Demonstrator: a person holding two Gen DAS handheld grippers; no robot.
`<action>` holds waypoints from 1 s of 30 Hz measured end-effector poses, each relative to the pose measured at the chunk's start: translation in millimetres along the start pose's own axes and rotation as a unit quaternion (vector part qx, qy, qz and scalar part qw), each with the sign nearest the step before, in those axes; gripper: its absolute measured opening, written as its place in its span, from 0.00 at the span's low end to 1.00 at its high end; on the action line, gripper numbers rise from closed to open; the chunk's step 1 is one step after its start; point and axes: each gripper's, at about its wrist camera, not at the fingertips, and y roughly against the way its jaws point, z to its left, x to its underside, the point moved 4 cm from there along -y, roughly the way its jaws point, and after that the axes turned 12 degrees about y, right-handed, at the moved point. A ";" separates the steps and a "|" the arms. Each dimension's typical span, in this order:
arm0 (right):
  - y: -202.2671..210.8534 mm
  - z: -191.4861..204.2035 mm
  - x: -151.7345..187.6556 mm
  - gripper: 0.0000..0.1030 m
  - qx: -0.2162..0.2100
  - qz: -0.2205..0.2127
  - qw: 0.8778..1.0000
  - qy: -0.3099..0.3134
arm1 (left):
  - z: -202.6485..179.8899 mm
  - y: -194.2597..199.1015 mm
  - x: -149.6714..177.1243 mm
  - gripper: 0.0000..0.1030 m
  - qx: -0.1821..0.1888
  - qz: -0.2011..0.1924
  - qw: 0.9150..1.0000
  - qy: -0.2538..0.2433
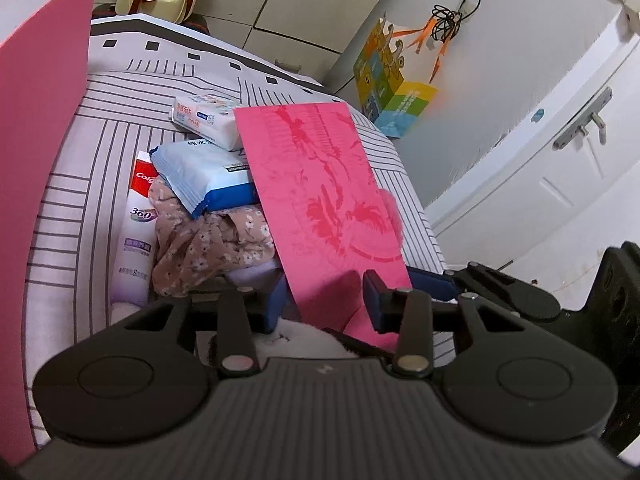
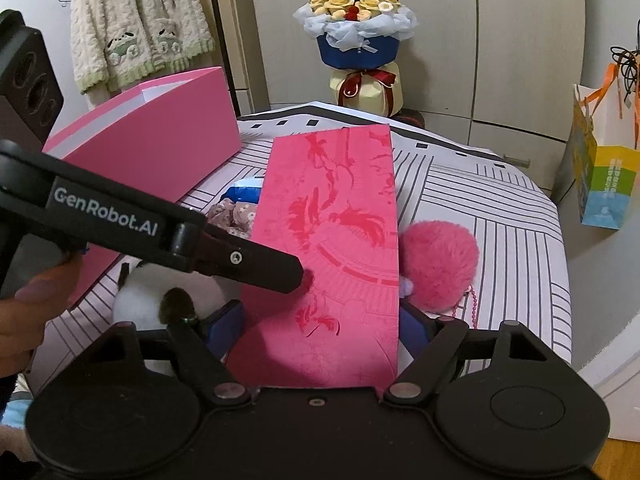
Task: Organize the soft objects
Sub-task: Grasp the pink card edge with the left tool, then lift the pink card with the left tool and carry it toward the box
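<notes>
A pink-red envelope (image 1: 320, 196) with a printed red pattern stands tilted above the table. My left gripper (image 1: 326, 304) has its blue pads on either side of the envelope's lower end. My right gripper (image 2: 328, 328) is wide apart with the same envelope (image 2: 340, 236) rising between its fingers. The left gripper's black finger (image 2: 256, 266) reaches in from the left and touches the envelope. A floral cloth (image 1: 216, 244), two wipe packs (image 1: 208, 176) (image 1: 208, 118), a toothpaste tube (image 1: 136, 232), a panda plush (image 2: 168, 292) and a pink pompom (image 2: 440, 264) lie on the striped cloth.
An open pink box (image 2: 160, 148) stands at the left (image 1: 40, 160). A bouquet (image 2: 356, 40) stands behind the table. A colourful paper bag (image 2: 604, 172) hangs at the right, by a white door (image 1: 560, 140). A fluffy cardigan (image 2: 140, 20) hangs on the wall.
</notes>
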 end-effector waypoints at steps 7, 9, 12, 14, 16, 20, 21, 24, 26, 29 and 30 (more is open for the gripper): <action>8.2 -10.4 -7.4 0.76 0.015 -0.010 0.999 -0.038 | -14.7 4.9 -4.4 0.37 -0.001 -0.013 1.000 0.004; 13.4 -15.9 -9.0 0.68 0.011 -0.015 0.998 -0.059 | -18.4 9.1 -6.1 0.34 0.002 -0.021 1.000 0.007; 23.1 -23.3 -10.3 0.59 0.002 -0.026 0.996 -0.090 | -21.4 13.2 -9.6 0.34 0.004 -0.028 0.999 0.018; 28.1 -27.4 -10.7 0.52 -0.006 -0.030 0.993 -0.112 | -20.9 13.6 -11.8 0.30 0.001 -0.031 0.999 0.026; 33.1 -31.7 -11.4 0.43 -0.008 -0.033 0.991 -0.131 | -20.2 13.0 -15.6 0.27 -0.003 -0.033 0.999 0.031; 44.3 -39.0 -12.4 0.28 -0.020 -0.044 0.986 -0.159 | -18.2 10.7 -19.1 0.27 0.006 -0.019 0.999 0.048; 47.1 -40.7 -12.4 0.27 -0.025 -0.045 0.985 -0.166 | -18.4 10.5 -18.9 0.27 0.008 -0.014 0.998 0.053; 53.5 -43.3 -12.3 0.26 -0.035 -0.041 0.982 -0.181 | -21.0 13.0 -17.4 0.26 0.016 -0.005 0.998 0.059; 58.1 -42.4 -12.4 0.25 -0.040 -0.038 0.981 -0.184 | -24.9 17.5 -14.7 0.26 0.015 -0.004 0.999 0.051; 65.0 -38.6 -13.0 0.25 -0.042 -0.031 0.982 -0.182 | -28.9 24.1 -9.1 0.26 0.013 0.006 0.999 0.040; 67.8 -36.3 -11.9 0.25 -0.043 -0.027 0.982 -0.184 | -29.5 26.3 -7.4 0.26 0.012 0.010 0.999 0.038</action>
